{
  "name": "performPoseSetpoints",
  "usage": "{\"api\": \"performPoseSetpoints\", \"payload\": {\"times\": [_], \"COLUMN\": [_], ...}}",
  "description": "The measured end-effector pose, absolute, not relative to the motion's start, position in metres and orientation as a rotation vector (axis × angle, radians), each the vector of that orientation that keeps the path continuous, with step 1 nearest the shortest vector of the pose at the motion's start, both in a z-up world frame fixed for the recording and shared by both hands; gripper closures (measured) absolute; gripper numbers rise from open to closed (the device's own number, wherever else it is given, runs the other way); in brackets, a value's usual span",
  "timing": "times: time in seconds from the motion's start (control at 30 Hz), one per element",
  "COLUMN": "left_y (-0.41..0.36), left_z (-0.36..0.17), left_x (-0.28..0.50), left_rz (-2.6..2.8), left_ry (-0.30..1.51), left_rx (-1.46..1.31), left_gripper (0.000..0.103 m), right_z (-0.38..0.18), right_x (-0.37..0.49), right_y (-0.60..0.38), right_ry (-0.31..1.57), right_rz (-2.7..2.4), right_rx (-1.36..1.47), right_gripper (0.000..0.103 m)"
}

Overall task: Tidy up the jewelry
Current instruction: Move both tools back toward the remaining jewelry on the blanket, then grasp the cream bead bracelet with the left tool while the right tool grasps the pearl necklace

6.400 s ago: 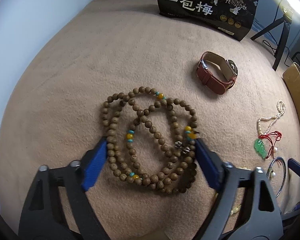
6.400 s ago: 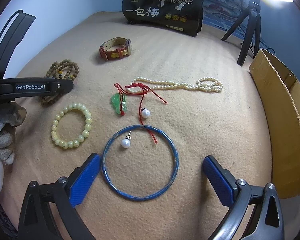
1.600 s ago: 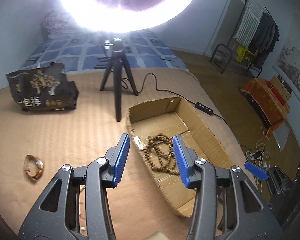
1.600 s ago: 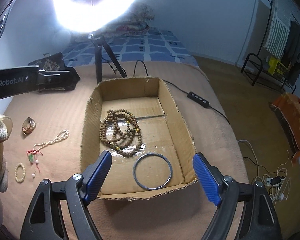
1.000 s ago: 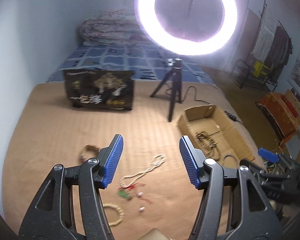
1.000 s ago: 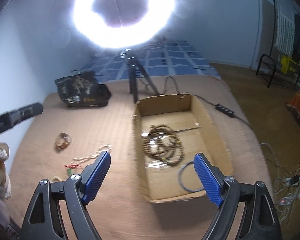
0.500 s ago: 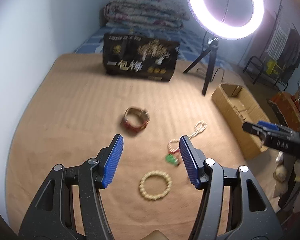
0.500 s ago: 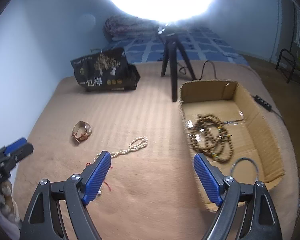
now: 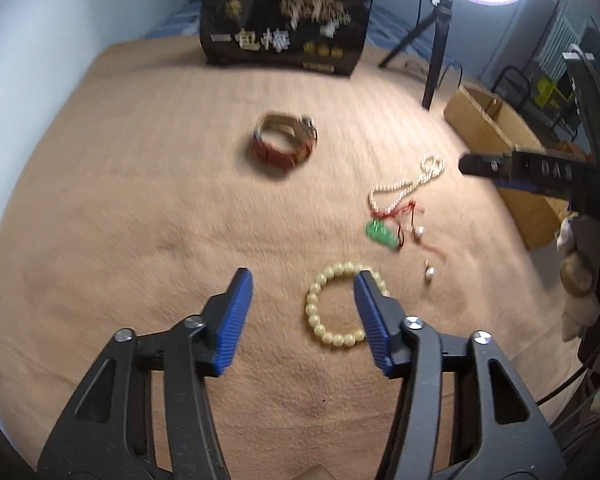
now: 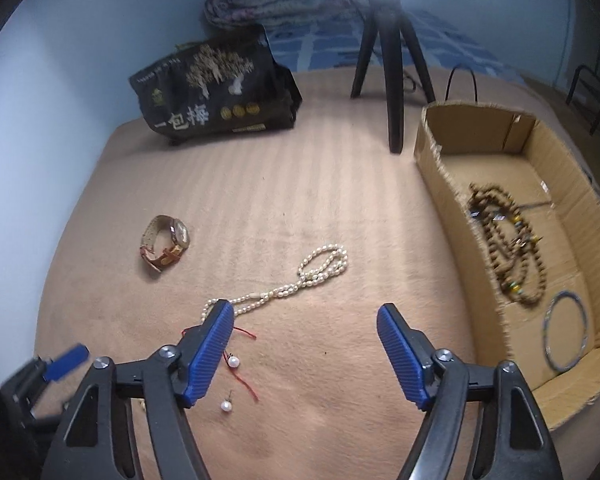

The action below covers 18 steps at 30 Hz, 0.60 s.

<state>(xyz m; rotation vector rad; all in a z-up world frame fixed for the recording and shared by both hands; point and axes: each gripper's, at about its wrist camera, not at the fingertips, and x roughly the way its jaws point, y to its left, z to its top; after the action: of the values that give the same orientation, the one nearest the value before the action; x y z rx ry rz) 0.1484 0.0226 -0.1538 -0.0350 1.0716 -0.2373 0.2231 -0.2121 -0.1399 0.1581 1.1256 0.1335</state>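
Loose jewelry lies on a tan blanket. My left gripper (image 9: 302, 280) hangs just above a cream bead bracelet (image 9: 342, 306), its jaws closing with nothing between them; the bracelet sits under the right finger. Beyond lie a brown-strapped watch (image 9: 286, 146), a pearl necklace (image 9: 406, 188), a green pendant on red cord (image 9: 382, 234) and a pearl earring (image 9: 430, 274). My right gripper (image 10: 306, 316) is over bare blanket, jaws closing on nothing, beside the pearl necklace (image 10: 300, 276) and two pearl earrings (image 10: 227, 406). The cardboard box (image 10: 456, 224) holds wooden beads (image 10: 508, 248) and a blue bangle (image 10: 566, 336).
A black printed bag (image 10: 216, 92) stands at the back of the blanket. A ring light's tripod (image 10: 388, 56) stands beside the box. The other gripper and a gloved hand (image 9: 580, 264) show at the right edge of the left wrist view.
Both grippers swung away from the box and came down toward the loose jewelry on the blanket. The left one now sits low over the cream bracelet. Both jaw gaps look slightly narrower.
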Motion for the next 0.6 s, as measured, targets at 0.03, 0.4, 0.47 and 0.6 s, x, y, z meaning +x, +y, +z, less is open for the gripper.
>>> {"api": "performPoseSetpoints", "payload": {"times": [0.03, 0.4, 0.47, 0.6], "left_y": [0.022, 0.008, 0.009, 0.009], "left_z": [-0.157, -0.175, -0.178, -0.182], "left_x": [0.149, 0.154, 0.157, 0.160], "left_rz": [-0.241, -0.282, -0.282, -0.281], "left_ry": [1.081, 1.123, 1.130, 1.143], "left_rx": [-0.033, 0.019, 0.016, 0.024], "left_gripper": [0.052, 0.059, 0.059, 0.067], "right_z": [-0.143, -0.184, -0.187, -0.188], "right_x": [0.225, 0.246, 0.249, 0.258], "right_y": [-0.212, -0.219, -0.218, -0.211], "right_ry": [1.136, 1.233, 1.232, 1.221], "right_rz": [0.130, 0.077, 0.069, 0.074], "right_rx": [0.167, 0.360, 0.375, 0.398], "right_gripper": [0.030, 0.044, 0.044, 0.048]}}
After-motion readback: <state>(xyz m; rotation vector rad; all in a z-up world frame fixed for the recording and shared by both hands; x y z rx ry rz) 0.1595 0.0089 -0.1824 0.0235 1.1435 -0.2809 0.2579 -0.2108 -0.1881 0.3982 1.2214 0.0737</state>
